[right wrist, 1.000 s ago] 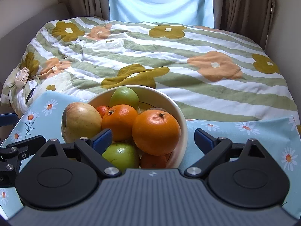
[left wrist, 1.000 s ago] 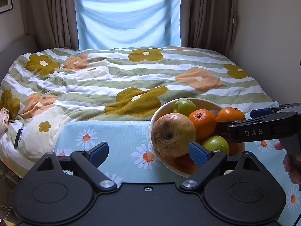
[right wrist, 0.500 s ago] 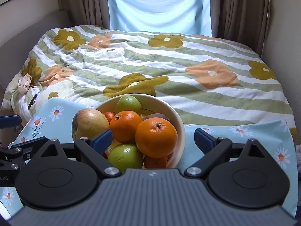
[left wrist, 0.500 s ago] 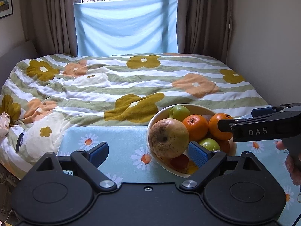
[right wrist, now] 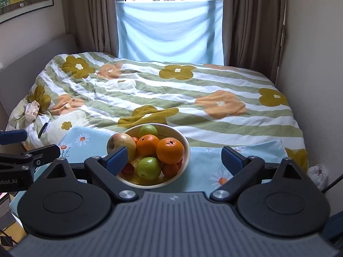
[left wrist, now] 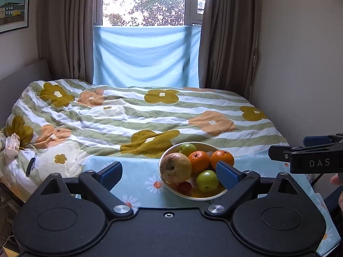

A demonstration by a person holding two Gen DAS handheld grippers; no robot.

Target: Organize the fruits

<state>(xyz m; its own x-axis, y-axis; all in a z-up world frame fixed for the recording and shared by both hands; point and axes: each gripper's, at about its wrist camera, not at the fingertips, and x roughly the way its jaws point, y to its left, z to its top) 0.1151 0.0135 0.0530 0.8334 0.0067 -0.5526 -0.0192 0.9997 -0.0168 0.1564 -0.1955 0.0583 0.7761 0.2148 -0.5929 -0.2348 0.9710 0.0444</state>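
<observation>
Both tongs, left [left wrist: 169,172] and right [right wrist: 174,157], wide apart and empty, now pulled back from full fruit bowl [right wrist: 186,150]; organizing apparently finished.

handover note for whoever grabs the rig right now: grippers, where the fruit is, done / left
Left gripper: open, empty, held back from the bowl.
Right gripper: open, empty, also short of the bowl.
Bowl sits on the daisy cloth at the foot of the bed, piled with fruit: big yellowish apple on the left rim, two oranges, green apples front and back, small red and orange fruit underneath.
Done: all visible fruit lies in the bowl; nothing is gripped.
Left: cannot tell what sorting remains; no other container is visible.
</observation>
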